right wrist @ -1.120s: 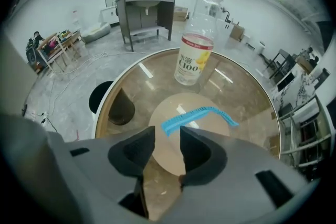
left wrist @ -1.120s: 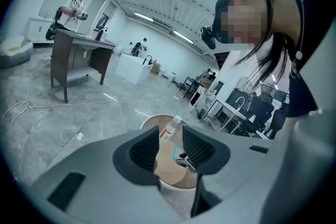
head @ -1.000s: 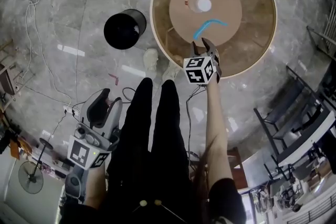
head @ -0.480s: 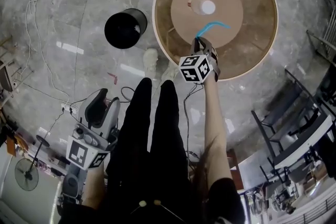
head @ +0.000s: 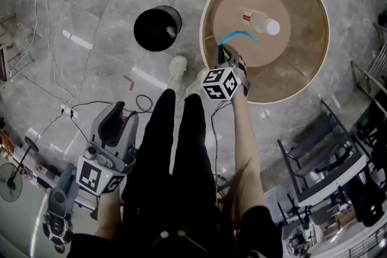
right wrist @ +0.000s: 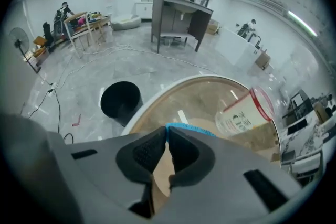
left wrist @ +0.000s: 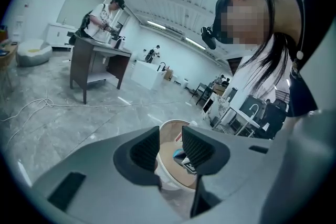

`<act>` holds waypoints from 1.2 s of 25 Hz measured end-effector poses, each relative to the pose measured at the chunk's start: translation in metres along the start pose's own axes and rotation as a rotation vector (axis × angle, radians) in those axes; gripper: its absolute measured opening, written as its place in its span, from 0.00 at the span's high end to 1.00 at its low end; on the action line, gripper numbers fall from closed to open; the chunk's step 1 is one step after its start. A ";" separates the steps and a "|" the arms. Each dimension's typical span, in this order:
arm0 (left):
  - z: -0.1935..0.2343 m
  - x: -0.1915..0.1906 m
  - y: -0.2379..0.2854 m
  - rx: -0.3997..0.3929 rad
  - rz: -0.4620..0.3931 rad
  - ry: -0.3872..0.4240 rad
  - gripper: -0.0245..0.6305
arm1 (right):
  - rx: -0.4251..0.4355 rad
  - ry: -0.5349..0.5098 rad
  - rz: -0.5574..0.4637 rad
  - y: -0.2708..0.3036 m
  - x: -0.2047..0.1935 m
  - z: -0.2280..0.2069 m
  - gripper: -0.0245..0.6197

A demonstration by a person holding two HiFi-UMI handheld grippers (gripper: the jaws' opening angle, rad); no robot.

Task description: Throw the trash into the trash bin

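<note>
The right gripper [head: 225,56] has just been closing its fingers, and they now pinch the near end of the blue strip [head: 239,38]. The rest of the strip trails across the round surface [head: 302,39] toward the far right. To do this well, I'd say lift straight up first so the free end clears the surface. Then carry it left, holding it clear of the raised rim, and let go only once it is right over the bin [head: 157,28]. The bin stands on the floor just left of the surface.

The strip looks thin, bent and limp, so it may swing or slip from so small a bite. The bin is a plain black cylinder with an open mouth. The surface is brownish glass around a matte wooden disc, where a clear plastic cup [head: 260,20] with a red rim lies on its side. The left gripper [head: 124,113] hangs low on the near left, its ribbed fingers spread and holding nothing.
</note>
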State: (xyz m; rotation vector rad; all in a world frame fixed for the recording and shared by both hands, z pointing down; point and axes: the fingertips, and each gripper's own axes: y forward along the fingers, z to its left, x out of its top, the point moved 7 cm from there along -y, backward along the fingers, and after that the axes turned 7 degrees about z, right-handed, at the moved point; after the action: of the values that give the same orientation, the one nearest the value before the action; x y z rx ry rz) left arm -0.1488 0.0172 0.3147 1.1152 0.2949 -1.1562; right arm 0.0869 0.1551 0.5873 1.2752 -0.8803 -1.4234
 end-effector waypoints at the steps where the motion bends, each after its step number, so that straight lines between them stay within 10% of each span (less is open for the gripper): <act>1: 0.005 -0.001 -0.006 0.016 -0.009 -0.011 0.75 | 0.012 -0.023 -0.013 0.000 0.011 0.008 0.93; 22: 0.091 -0.046 -0.125 0.338 -0.190 -0.236 0.76 | 0.210 -0.465 -0.166 0.017 0.163 0.174 0.92; 30: 0.092 -0.055 -0.142 0.367 -0.214 -0.267 0.76 | 0.279 -0.491 -0.155 0.011 0.168 0.197 0.73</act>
State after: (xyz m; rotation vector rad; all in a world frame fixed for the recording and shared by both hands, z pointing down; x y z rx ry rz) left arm -0.3221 -0.0225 0.3191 1.2480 -0.0094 -1.5767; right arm -0.0966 -0.0281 0.5901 1.2340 -1.3704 -1.8270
